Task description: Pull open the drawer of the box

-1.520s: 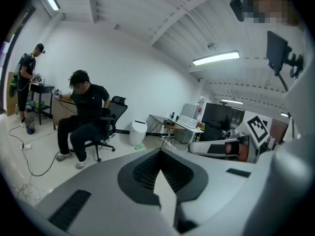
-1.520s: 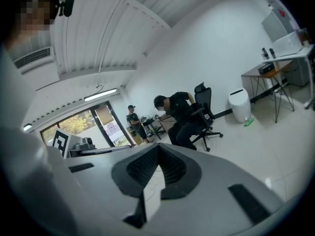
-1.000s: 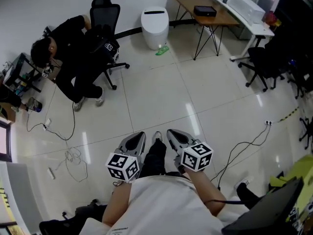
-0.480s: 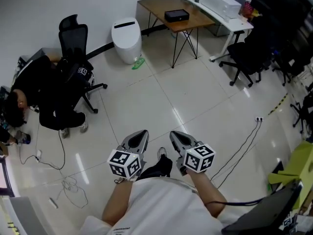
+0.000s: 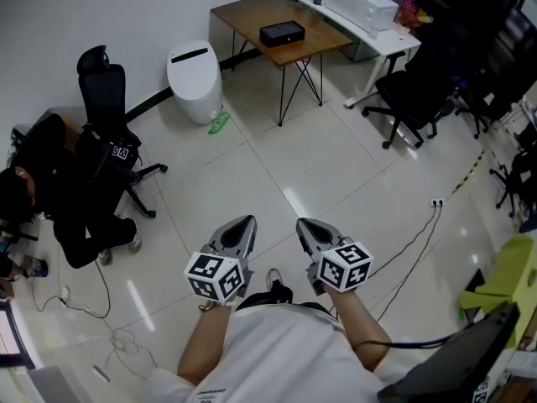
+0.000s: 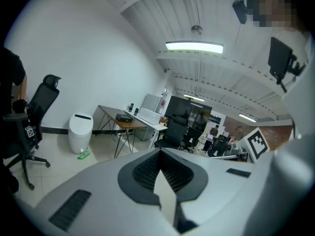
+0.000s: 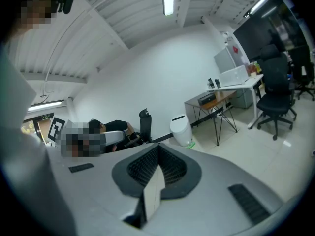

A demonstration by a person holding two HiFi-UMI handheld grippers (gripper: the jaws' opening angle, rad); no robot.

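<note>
Left gripper and right gripper side by side, low over the tiled floor, tips pointing ahead. Jaws of each pressed together, nothing between them. Black box well apart from both, across the room, near the middle of the wooden table. White bin near the table's left edge.
</note>
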